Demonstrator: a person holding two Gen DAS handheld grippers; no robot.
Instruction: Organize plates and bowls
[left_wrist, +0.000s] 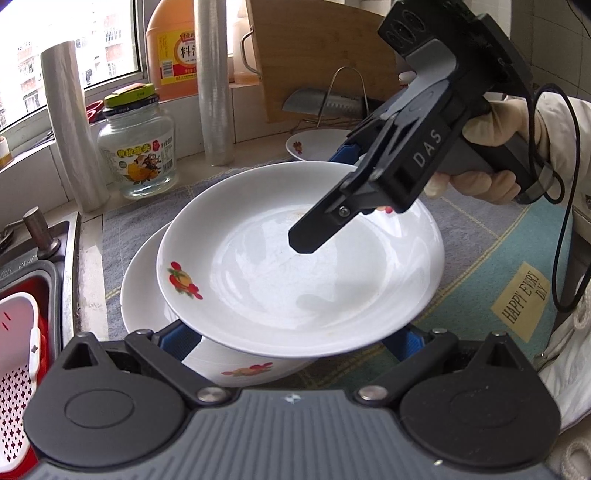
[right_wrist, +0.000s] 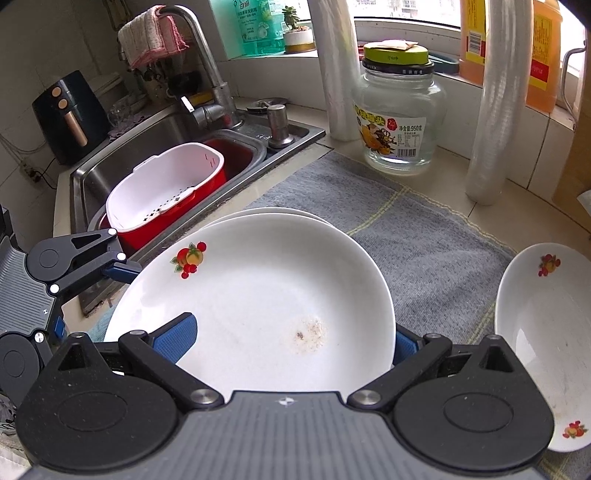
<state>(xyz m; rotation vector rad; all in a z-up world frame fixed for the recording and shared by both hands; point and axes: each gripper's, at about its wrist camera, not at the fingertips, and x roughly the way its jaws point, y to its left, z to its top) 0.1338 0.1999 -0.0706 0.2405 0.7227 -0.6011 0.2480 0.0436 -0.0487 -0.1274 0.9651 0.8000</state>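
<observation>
A white plate (left_wrist: 295, 266) with a fruit print lies tilted on top of a second white dish (left_wrist: 147, 291) on the grey mat. My right gripper (left_wrist: 317, 199) reaches in from the upper right and straddles the plate's far rim, one finger above and one below, open. In the right wrist view the plate (right_wrist: 258, 295) fills the gap of the right gripper (right_wrist: 288, 339), with a small dirty patch near the middle. My left gripper (left_wrist: 291, 339) is open, its blue pads (left_wrist: 177, 341) low beside the lower dish. A small bowl (right_wrist: 535, 332) stands to the right.
The grey and teal mat (left_wrist: 480, 266) covers the counter. A sink (right_wrist: 155, 144) holds a red and white colander (right_wrist: 166, 192). A glass jar (left_wrist: 138, 147), film rolls (left_wrist: 68, 122), an orange bottle (left_wrist: 173, 48), a cutting board (left_wrist: 325, 55) and a knife (left_wrist: 321, 101) line the back.
</observation>
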